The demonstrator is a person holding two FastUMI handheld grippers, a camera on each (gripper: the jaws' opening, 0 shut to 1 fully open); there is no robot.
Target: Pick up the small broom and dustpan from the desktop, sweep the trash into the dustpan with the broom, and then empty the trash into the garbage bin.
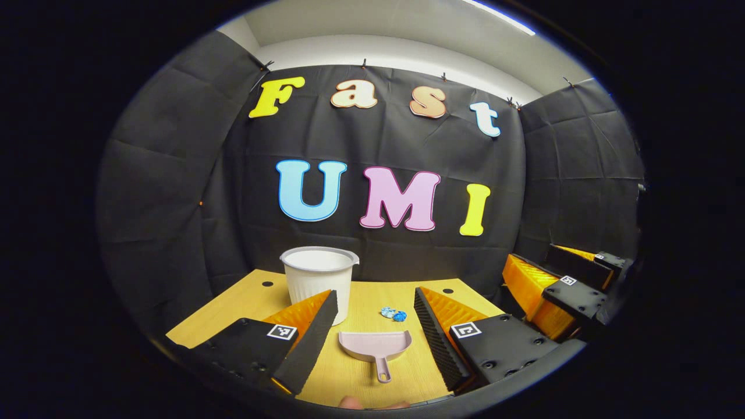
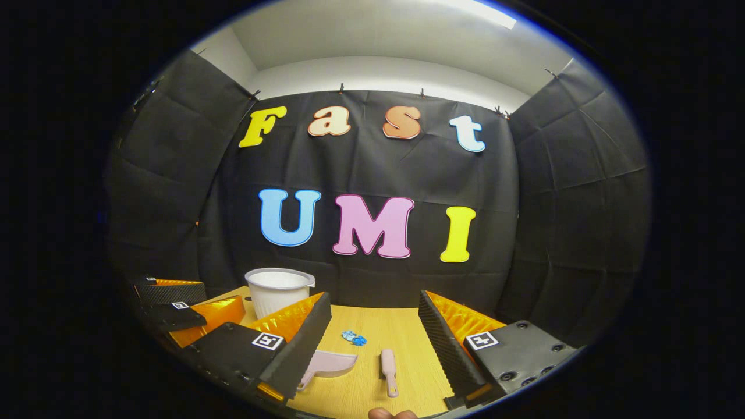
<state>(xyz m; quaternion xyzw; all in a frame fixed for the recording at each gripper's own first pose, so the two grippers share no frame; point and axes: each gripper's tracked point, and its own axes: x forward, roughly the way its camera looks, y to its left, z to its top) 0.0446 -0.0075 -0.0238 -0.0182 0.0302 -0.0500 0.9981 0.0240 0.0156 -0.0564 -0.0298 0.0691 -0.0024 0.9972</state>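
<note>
A small pink dustpan lies flat on the wooden desktop, handle toward me, between the fingers of my open left gripper, which hovers above it. Blue trash bits lie just beyond the pan. In the right gripper view the dustpan is partly hidden behind my left finger, the small pink broom lies to its right, and the trash sits farther back. My right gripper is open above the broom. The white garbage bin stands at the back left.
The other gripper shows at the right edge of the left gripper view, and at the left edge of the right gripper view. Black cloth walls close the booth behind the desk. A fingertip shows at the bottom.
</note>
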